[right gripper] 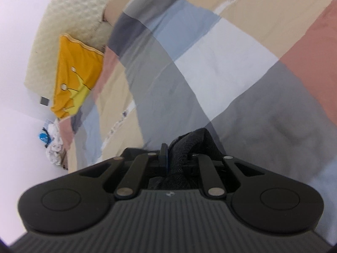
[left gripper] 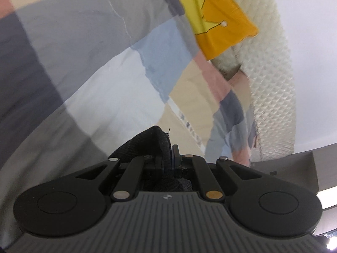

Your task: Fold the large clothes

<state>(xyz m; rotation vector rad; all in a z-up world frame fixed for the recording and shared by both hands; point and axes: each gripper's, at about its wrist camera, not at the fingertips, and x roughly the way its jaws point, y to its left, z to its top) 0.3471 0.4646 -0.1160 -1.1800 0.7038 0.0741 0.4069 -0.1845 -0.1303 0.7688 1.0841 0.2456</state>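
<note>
While both views are motion-blurred, the largest thing is plain: a checked bedspread (left gripper: 88, 48) in grey, white, blue, tan and pink blocks fills most of each frame. Behind it, a cream textured headboard (left gripper: 271, 80) stands against a white wall (left gripper: 311, 31). An orange cushion (left gripper: 219, 23) with a yellow crown print leans on the headboard, at the head of the bed. Right view: a small heap of white and blue items (right gripper: 51, 141) lies beside the bed's edge, too blurred to identify. Black knit cloth (left gripper: 147, 145), the garment, bunches up between the fingers of both tools, above the bedspread; its full extent is hidden. Left gripper (left gripper: 168, 156): jaws drawn together, clamped on a fold of it. Right gripper (right gripper: 179, 154): jaws likewise pinched on a thicker fold
</note>
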